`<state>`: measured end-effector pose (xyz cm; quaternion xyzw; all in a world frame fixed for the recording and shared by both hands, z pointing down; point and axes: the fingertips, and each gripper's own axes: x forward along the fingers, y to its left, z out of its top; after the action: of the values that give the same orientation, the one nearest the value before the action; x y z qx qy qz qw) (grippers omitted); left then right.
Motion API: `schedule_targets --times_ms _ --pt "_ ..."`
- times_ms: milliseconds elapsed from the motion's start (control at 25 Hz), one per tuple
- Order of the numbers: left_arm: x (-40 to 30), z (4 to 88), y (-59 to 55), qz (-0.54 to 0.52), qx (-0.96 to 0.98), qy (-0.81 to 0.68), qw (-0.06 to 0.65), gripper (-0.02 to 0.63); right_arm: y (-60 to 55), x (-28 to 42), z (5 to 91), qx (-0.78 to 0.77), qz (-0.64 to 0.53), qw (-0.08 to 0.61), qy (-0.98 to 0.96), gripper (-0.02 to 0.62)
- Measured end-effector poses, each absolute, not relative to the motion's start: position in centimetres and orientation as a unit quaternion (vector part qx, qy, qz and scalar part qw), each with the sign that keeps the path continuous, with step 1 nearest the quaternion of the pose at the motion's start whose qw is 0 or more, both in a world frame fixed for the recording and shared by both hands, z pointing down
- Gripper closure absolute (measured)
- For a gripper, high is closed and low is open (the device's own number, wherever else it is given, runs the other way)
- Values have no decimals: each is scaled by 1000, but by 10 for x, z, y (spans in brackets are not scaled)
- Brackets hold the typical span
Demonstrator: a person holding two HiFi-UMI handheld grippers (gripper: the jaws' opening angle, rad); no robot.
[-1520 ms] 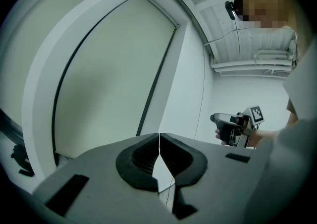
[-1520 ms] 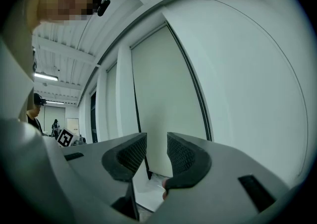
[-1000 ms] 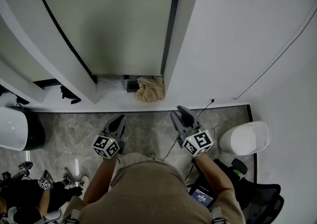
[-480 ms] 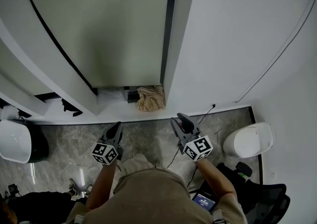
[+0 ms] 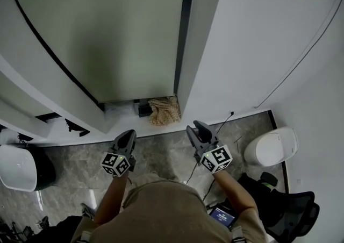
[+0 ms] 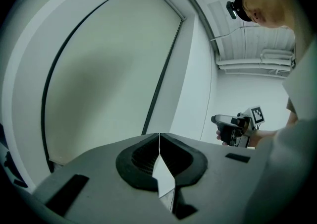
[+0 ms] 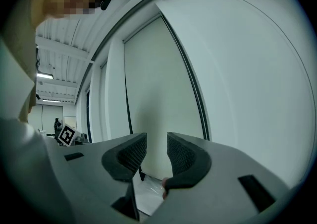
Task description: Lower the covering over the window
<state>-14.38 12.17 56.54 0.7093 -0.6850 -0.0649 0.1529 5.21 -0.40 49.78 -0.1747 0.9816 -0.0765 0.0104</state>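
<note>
From the head view, the pale covering [image 5: 118, 37] hangs over the window. Its top is cut off by the picture's edge and its lower edge sits just above the sill. A crumpled beige cloth [image 5: 164, 110] lies at its foot, beside a small dark thing that is too small to make out. The left gripper [image 5: 128, 134] and the right gripper [image 5: 198, 126] are held over the grey floor [image 5: 161, 153], apart from the covering. A white rounded container [image 5: 271, 148] stands at the right, and its inside does not show.

In the left gripper view, the left gripper [image 6: 159, 141] has its jaws pressed together with nothing between them. The covering [image 6: 109, 79] fills the frame behind them.

In the right gripper view, the right gripper [image 7: 156, 146] has its jaws spread a little and empty. The covering [image 7: 158, 104] stands beyond, with its bottom hidden behind the jaws.
</note>
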Motion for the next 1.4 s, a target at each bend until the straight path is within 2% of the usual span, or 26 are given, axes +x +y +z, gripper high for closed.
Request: schedule_targets --times_ms 920,1400 --pt "-262 578 88 -69 750 -640 152 588 -26 -59 504 -228 -52 5 972 462" --pt "-276 594 74 -71 758 -628 162 588 -29 -72 516 -236 -53 -2 970 462"
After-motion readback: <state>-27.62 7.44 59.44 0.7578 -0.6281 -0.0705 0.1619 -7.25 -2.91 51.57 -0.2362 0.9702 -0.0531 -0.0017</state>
